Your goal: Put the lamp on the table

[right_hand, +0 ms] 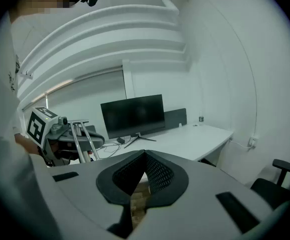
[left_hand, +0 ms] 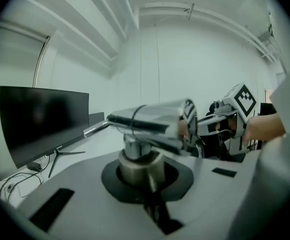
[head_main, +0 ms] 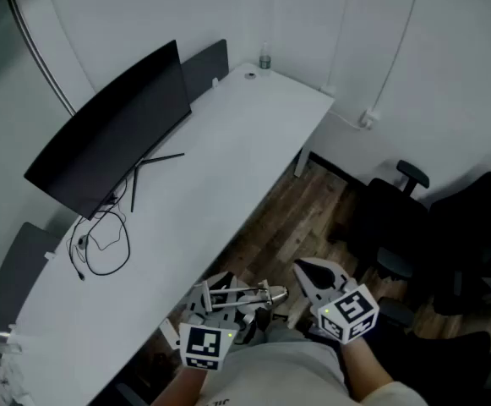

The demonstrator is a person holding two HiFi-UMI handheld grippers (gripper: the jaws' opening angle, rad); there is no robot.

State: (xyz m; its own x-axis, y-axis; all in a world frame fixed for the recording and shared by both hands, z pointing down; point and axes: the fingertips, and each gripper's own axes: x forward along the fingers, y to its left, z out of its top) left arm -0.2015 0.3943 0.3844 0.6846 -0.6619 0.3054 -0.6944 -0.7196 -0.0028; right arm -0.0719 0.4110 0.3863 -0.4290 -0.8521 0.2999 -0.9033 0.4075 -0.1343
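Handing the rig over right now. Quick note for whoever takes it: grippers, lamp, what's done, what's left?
Left gripper: shut on the silver lamp, held in the air off the near edge of the table, above the floor.
Right gripper: shut, nothing in it, beside the left one.
Table: monitor and cables along its far side.
Done: lamp is in hand.
Left: carry it over the table, set it down, let go.

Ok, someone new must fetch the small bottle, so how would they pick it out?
Find the long white desk with the black monitor. At its far end, by the wall, stands the bottle: the only upright thing there, beside a small flat round object.
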